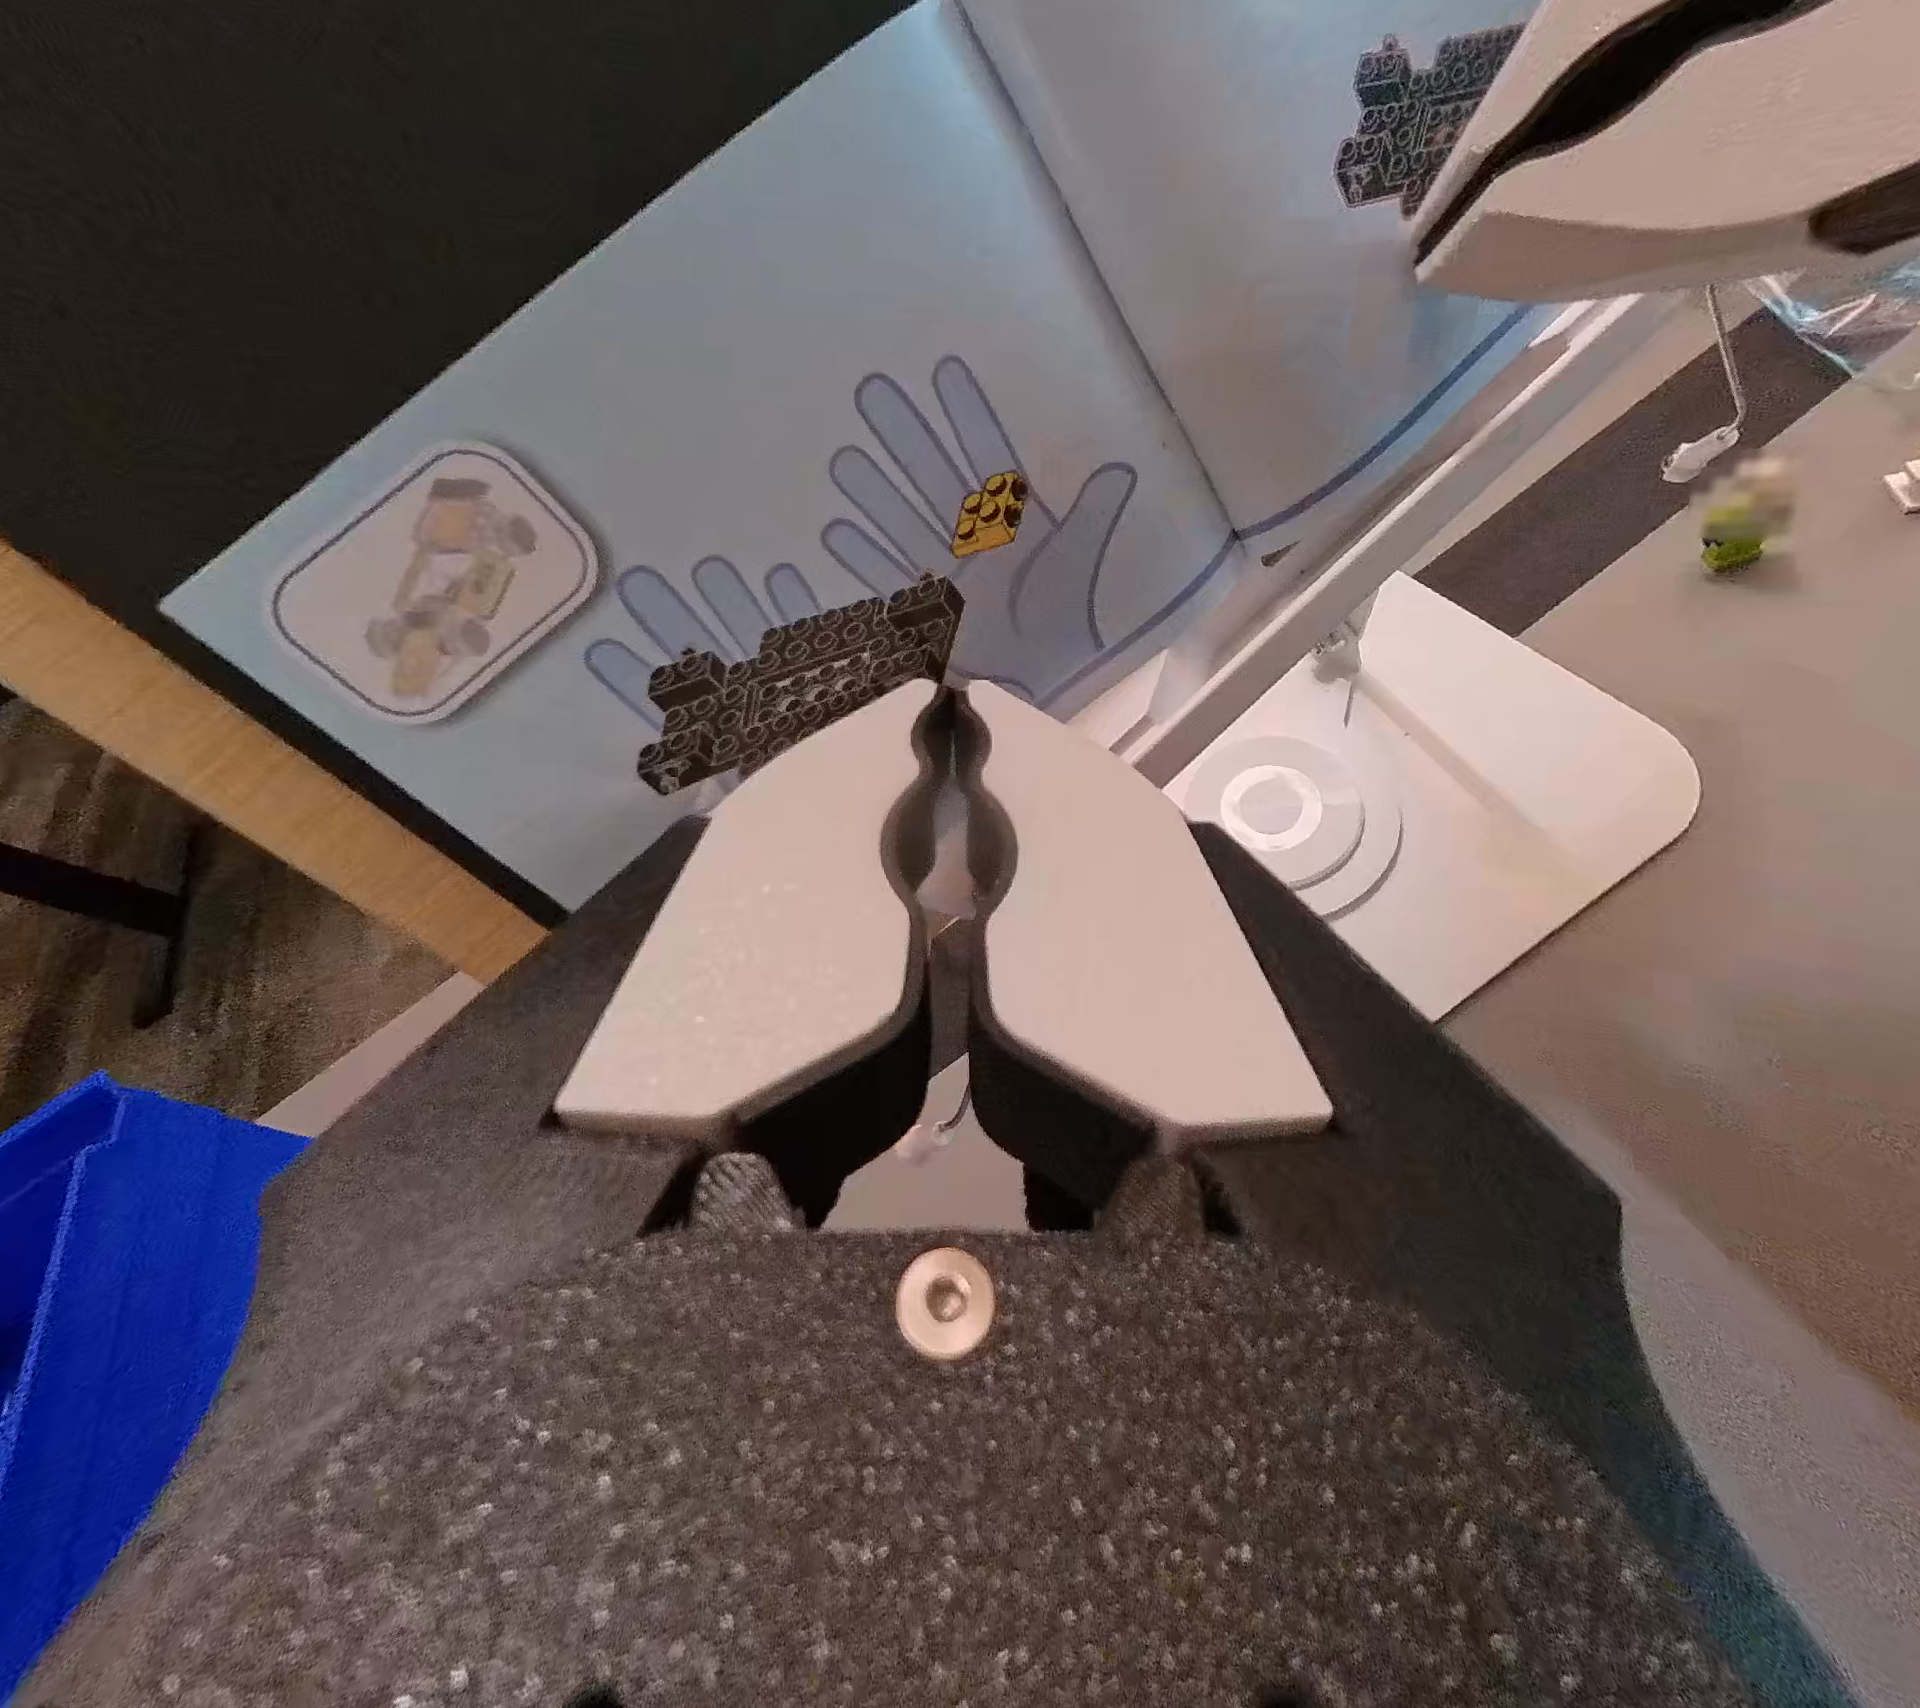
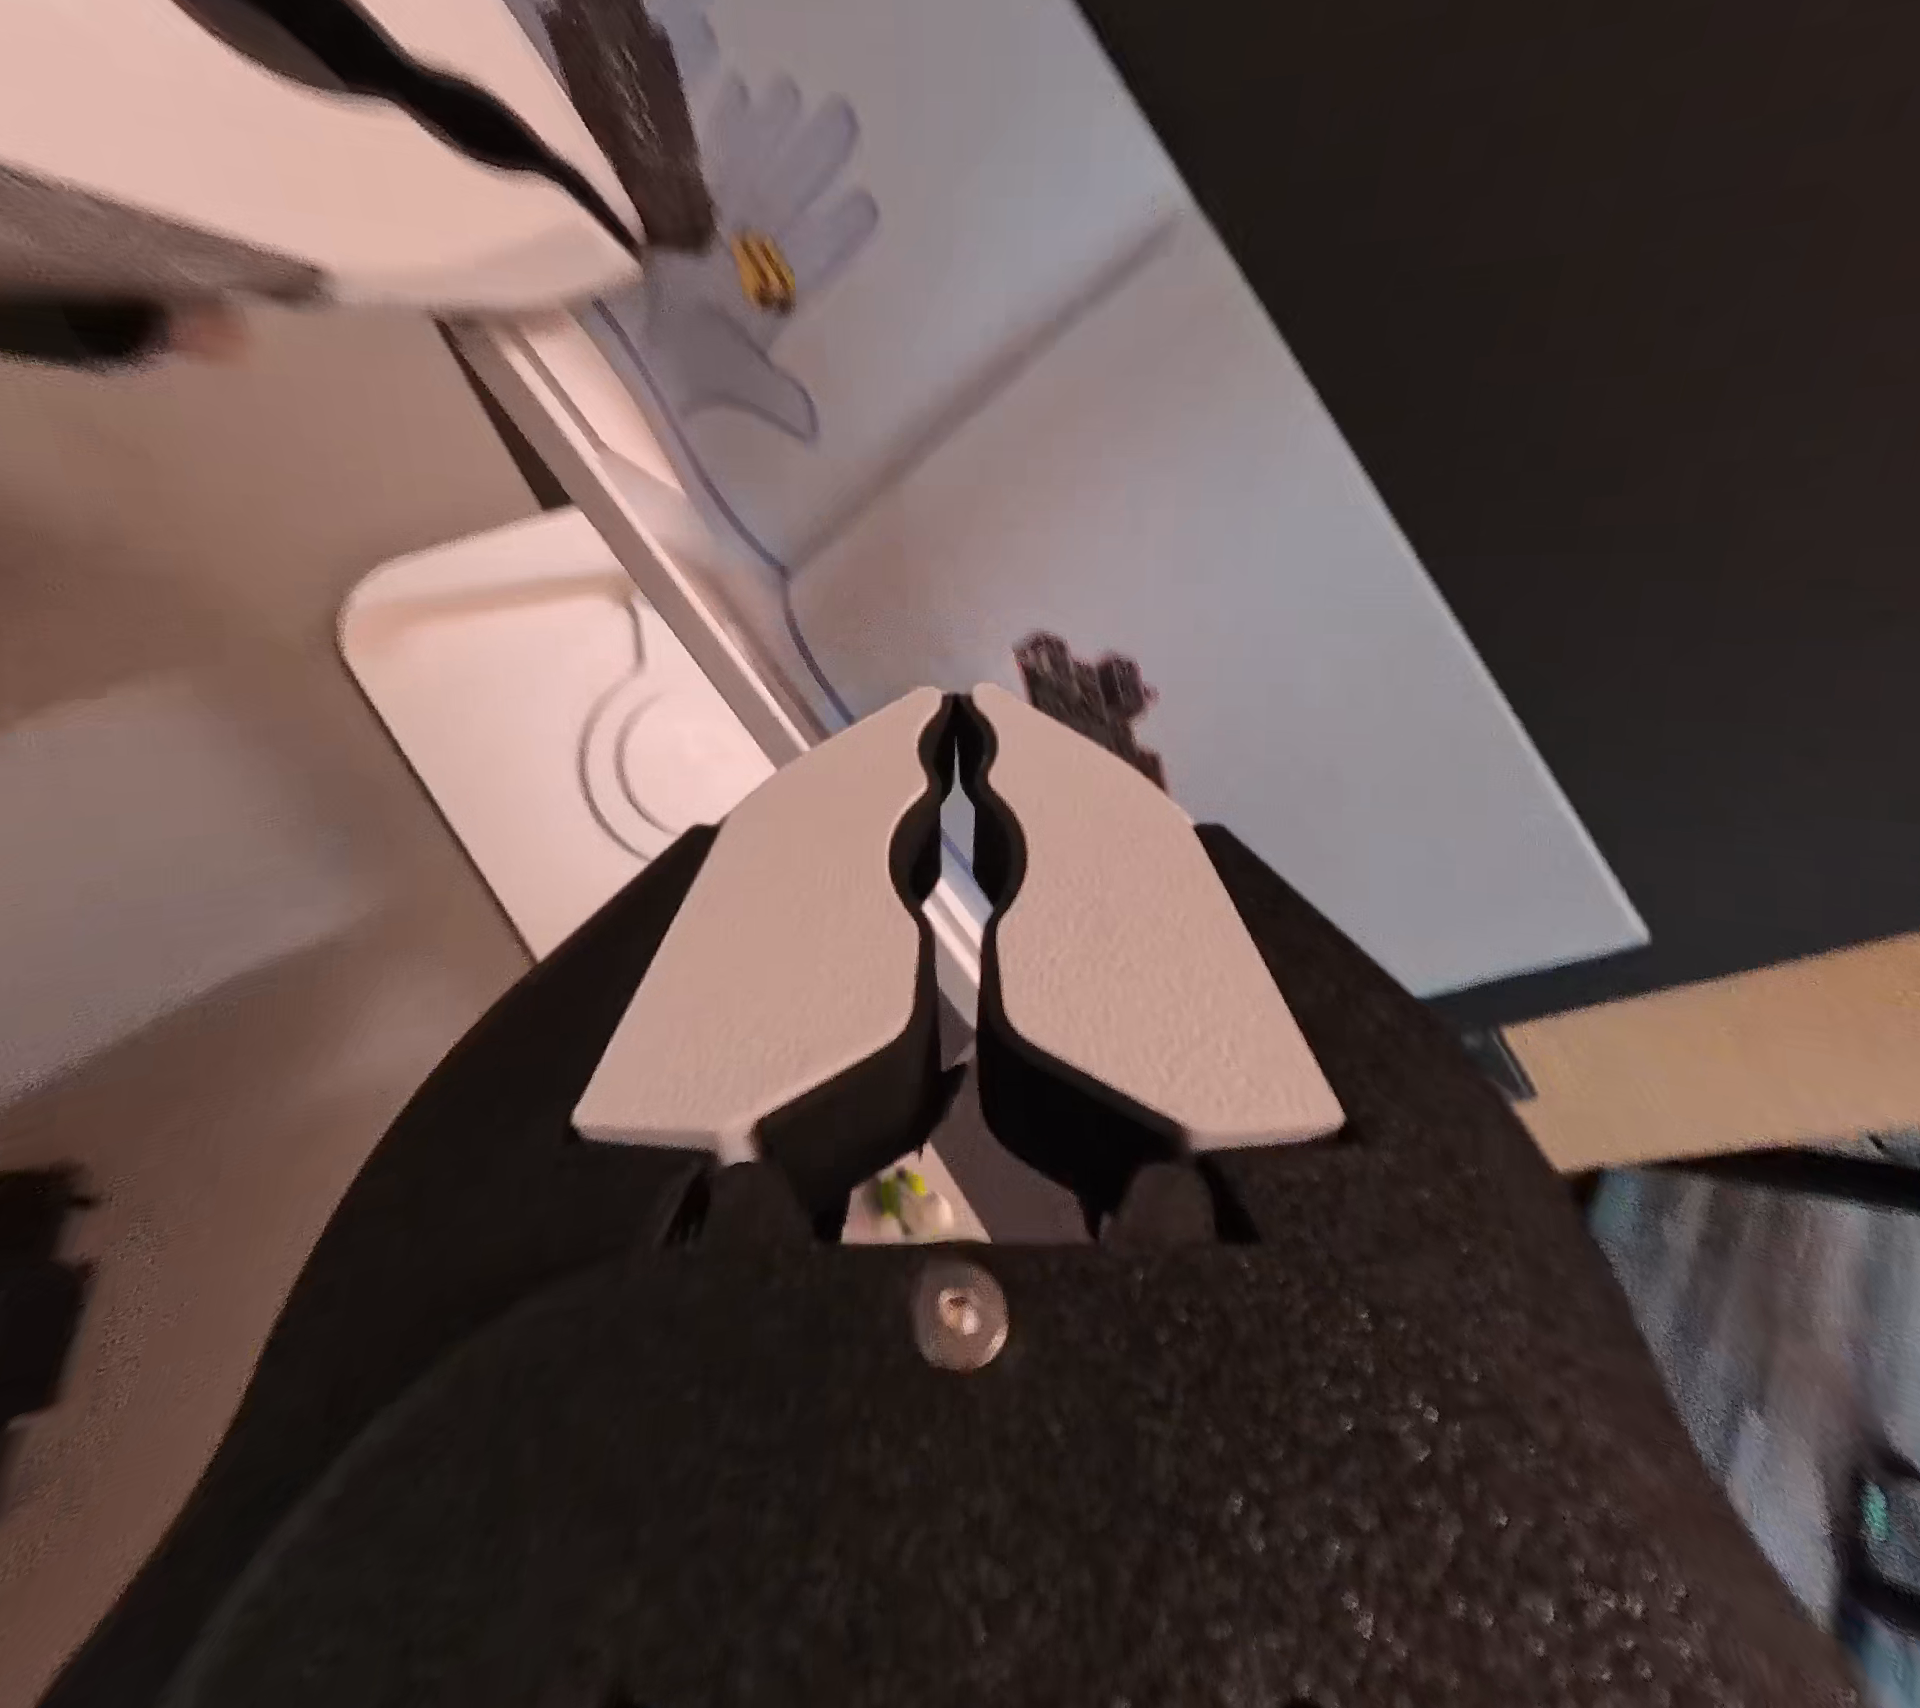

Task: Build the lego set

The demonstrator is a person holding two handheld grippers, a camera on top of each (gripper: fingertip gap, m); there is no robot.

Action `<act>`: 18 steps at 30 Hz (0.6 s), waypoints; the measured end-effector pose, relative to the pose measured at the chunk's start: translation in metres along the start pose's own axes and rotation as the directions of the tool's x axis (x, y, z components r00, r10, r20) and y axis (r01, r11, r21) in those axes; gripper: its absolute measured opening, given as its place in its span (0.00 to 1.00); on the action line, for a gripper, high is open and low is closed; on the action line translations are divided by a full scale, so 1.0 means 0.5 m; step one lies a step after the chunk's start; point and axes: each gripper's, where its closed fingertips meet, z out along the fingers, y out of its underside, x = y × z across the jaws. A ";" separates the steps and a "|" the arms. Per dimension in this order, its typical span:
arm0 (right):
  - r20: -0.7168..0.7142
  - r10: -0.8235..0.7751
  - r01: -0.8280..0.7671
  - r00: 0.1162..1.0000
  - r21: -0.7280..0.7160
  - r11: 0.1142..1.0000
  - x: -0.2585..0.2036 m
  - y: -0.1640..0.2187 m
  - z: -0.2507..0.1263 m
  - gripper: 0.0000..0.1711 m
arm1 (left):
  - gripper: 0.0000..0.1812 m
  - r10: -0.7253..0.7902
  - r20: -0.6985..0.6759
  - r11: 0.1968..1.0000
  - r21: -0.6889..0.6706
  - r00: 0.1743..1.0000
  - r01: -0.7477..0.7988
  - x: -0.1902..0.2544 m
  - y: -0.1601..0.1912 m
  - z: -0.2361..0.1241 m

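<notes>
Both grippers raised toward the open booklet [image 1: 831, 370] on its white stand [image 1: 1538, 785] at frame centre; left gripper [image 1: 948, 702] and right gripper [image 2: 961, 708] each have fingers pressed together, nothing held. Only lego in view is a small green blurred piece [image 1: 1733, 528] on the table [image 1: 1714, 983], far right of the left view. Likely a reading pause: best to hold steady, match the pictured yellow brick, then spread the fingers before reaching for parts.

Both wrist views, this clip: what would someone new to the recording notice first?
The open instruction booklet propped on a white stand fills the background, its page showing drawn hands, a black brick assembly and a small yellow brick. Both the left gripper and right gripper are raised before it, shut and empty. A blue bin sits at the lower left.
</notes>
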 end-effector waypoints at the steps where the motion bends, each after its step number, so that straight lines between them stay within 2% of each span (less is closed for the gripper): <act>1: -0.027 -0.008 0.007 1.000 -0.043 0.999 0.012 0.022 0.007 0.00 | 0.00 0.005 0.002 1.000 -0.001 1.000 -0.005 0.001 -0.001 0.001; 9: -0.072 -0.034 0.032 0.997 -0.032 0.999 0.027 0.052 0.011 0.00 | 0.00 0.041 0.002 0.999 -0.011 0.999 -0.041 0.006 -0.002 0.006; 12: -0.055 -0.056 0.059 0.997 0.060 0.996 0.027 0.045 -0.019 0.00 | 0.00 0.053 0.006 0.999 -0.004 0.999 -0.053 0.008 0.003 0.000; 15: -0.075 -0.155 0.165 0.985 0.143 0.976 0.052 0.053 -0.059 0.02 | 0.00 0.066 0.006 0.998 -0.007 0.998 -0.066 0.004 0.010 -0.005; 18: -0.110 -0.299 0.311 0.948 0.116 0.943 0.084 0.103 -0.077 0.07 | 0.02 0.046 -0.005 0.999 0.000 0.999 -0.046 -0.001 0.009 -0.018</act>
